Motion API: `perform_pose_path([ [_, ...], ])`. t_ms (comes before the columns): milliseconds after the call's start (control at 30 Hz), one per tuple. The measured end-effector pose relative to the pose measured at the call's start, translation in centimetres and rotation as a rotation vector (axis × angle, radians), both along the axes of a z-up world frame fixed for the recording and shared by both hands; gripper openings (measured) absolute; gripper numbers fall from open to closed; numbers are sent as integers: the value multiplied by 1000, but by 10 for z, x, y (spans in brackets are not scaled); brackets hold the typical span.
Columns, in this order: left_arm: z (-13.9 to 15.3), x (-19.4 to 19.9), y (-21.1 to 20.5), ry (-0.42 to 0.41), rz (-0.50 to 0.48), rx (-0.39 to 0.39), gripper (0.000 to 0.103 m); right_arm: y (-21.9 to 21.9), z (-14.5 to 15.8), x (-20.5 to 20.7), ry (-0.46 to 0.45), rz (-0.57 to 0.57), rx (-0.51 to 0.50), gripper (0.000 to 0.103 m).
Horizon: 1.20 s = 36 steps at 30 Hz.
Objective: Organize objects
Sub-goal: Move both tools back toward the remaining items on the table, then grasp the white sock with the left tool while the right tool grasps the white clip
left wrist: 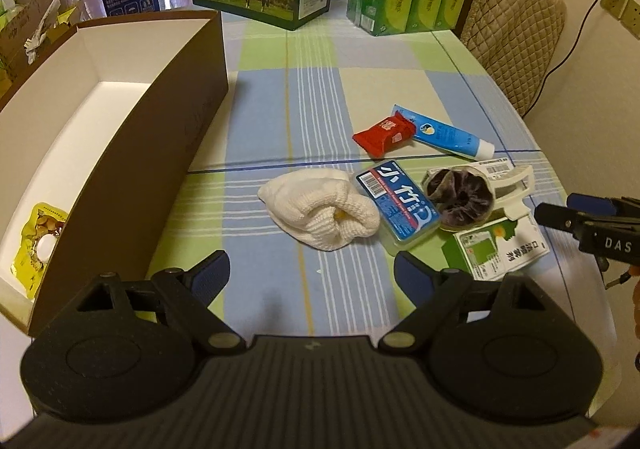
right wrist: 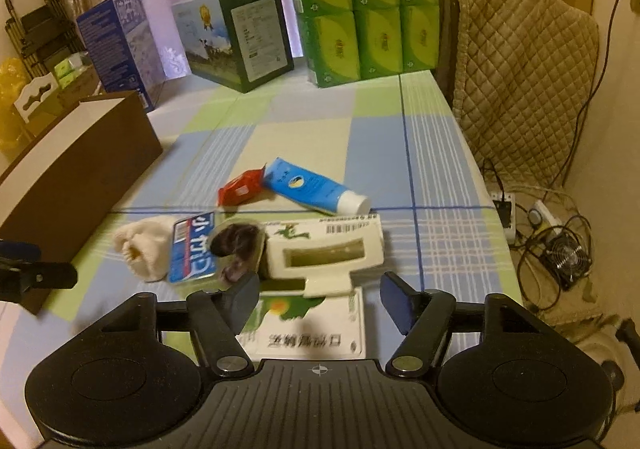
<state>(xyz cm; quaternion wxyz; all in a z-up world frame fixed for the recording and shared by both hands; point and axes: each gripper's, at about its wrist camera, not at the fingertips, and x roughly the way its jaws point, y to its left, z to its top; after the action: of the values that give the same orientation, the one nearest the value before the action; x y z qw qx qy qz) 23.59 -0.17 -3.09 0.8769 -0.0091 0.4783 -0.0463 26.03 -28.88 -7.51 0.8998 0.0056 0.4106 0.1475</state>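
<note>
Box (left wrist: 132, 153), brown, along table's (left wrist: 320, 89) left edge, holds one yellow pouch (left wrist: 38, 245) in near end | carton (right wrist: 316, 329), light, stiff, near right edge: grip flat sides | sock (left wrist: 320, 209), soft, mid-table: pinch anywhere | tube (left wrist: 448, 135), slippery: take mid-body | left gripper (left wrist: 312, 277) and right gripper (right wrist: 320, 297) both apart, empty.
</note>
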Motion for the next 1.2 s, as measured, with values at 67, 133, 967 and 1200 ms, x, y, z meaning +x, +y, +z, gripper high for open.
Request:
perform_pose_path([
  [67,-3,5,0,4,2,1,87,0,-5,8,2,2,-4,65],
  [133,-5,10,0,9,3,5,87,0,-11,16,23,8,-5,66],
  [967,-32,44,0,69,7,12,87,27,-40,45,-19,61,-125,83],
  [1200,-38,56,-2,71,3,-17,87,17,-26,45,-45,39,-95,83],
])
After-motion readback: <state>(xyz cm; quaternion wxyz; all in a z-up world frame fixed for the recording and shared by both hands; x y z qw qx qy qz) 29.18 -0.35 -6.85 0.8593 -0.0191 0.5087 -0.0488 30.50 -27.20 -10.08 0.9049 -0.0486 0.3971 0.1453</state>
